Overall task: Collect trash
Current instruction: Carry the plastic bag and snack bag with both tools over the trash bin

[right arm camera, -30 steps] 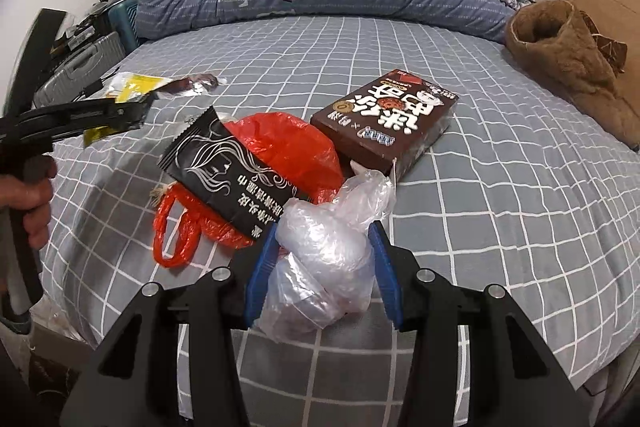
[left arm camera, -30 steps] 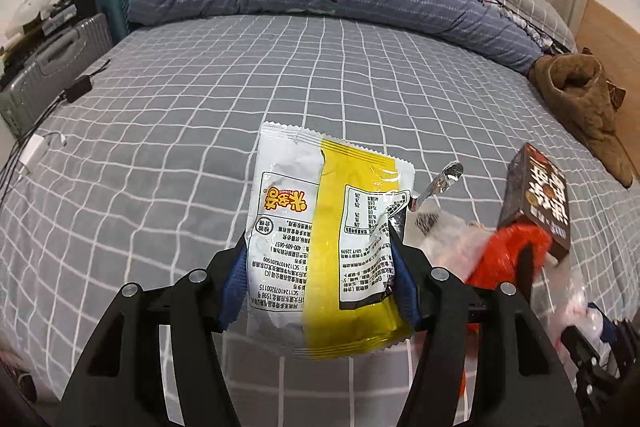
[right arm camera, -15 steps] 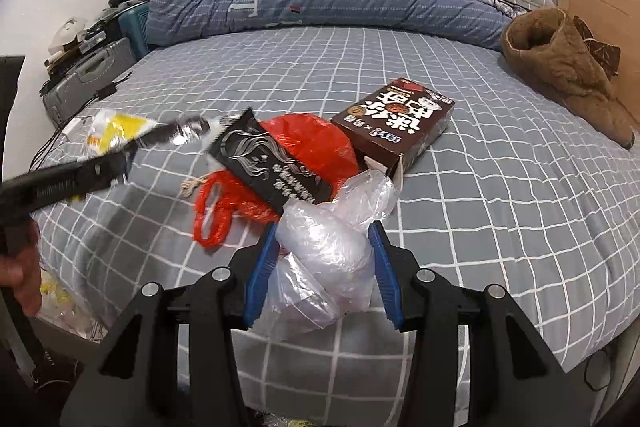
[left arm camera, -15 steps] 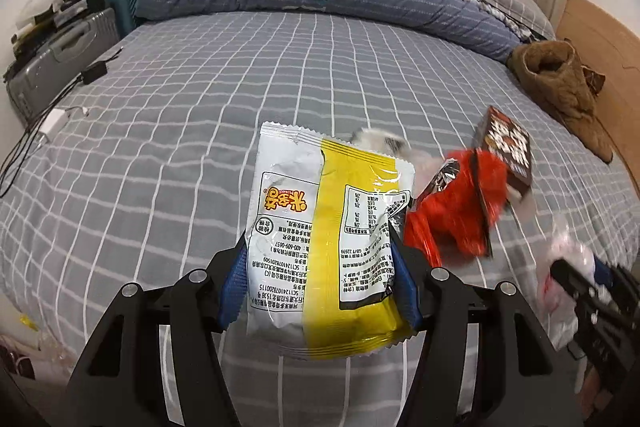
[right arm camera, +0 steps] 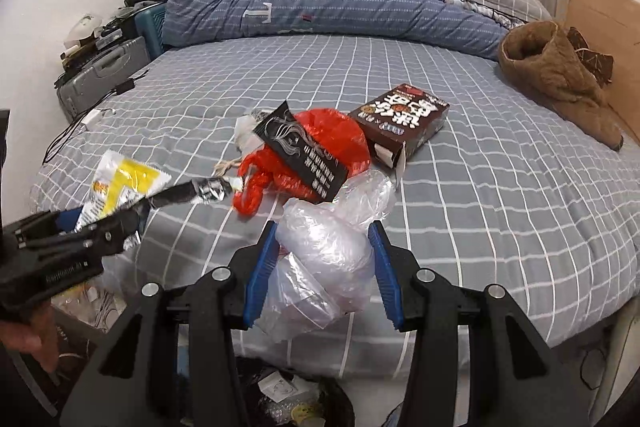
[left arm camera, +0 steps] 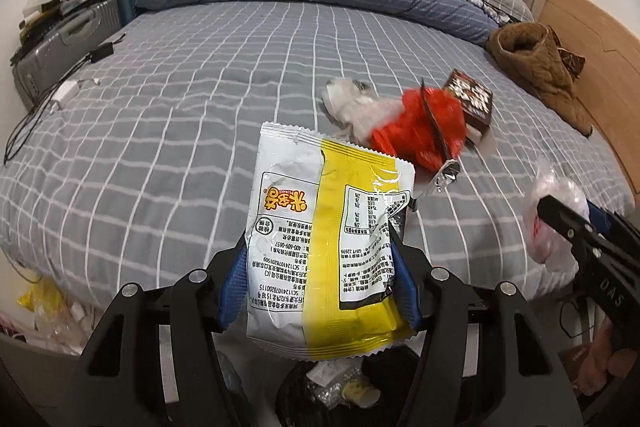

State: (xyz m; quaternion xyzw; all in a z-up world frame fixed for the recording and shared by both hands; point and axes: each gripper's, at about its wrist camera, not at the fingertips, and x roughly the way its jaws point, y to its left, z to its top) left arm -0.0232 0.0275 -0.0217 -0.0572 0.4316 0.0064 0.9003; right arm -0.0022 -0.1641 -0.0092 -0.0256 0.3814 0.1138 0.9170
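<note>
A left gripper (left arm camera: 320, 279) with blue pads clamps a white and yellow snack packet (left arm camera: 324, 247) upright, a crumpled foil wrapper (left arm camera: 444, 177) poking out beside it. Below the gripper sits a dark bin (left arm camera: 340, 391) holding scraps. Ahead lies a bed in a grey checked sheet (left arm camera: 180, 115). Further ahead and to the right lie a red plastic bag (left arm camera: 416, 131), white crumpled wrapping (left arm camera: 352, 103) and a brown box (left arm camera: 472, 99). At far right, the right gripper (left arm camera: 568, 223) grips a clear plastic bag (left arm camera: 548, 215).

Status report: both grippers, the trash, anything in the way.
Left gripper shut on white-and-yellow snack wrapper. Right gripper shut on clear crumpled plastic bag. Black trash bin below. Path clear.
</note>
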